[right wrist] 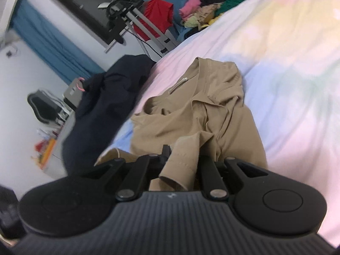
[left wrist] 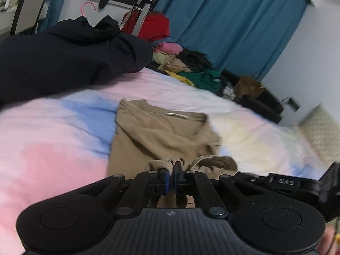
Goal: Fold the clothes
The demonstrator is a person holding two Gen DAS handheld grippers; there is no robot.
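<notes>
Bed [left wrist: 42, 148]: pastel pink, blue and cream cover, spread wide under everything.
Dark garment [left wrist: 63, 59]: heaped at the far left of the bed, well apart from the work.
Laundry pile [left wrist: 191, 68]: pink, yellow, green and black pieces bunched at the far edge, before the blue curtain [left wrist: 233, 21].
Tan shirt [left wrist: 161, 131]: lying on the bed cover straight ahead of both tools, collar end farthest away, near hem lifted; long axis running away from the grippers, collar to hem.
Left gripper [left wrist: 171, 167]: jaws pinched nearly together on a small bunch of the tan shirt's near edge.
Right gripper [right wrist: 182, 155]: jaws narrow, clamped on a fold of the same hem, cloth draping back over the fingers.
Key relation: both holds on the near edge, side by side, neither hand clearly nearer the collar; body of the shirt lying beyond the fingertips.
Likely next: near edge carried forward along that axis toward the collar, judging by the paired grip.
</notes>
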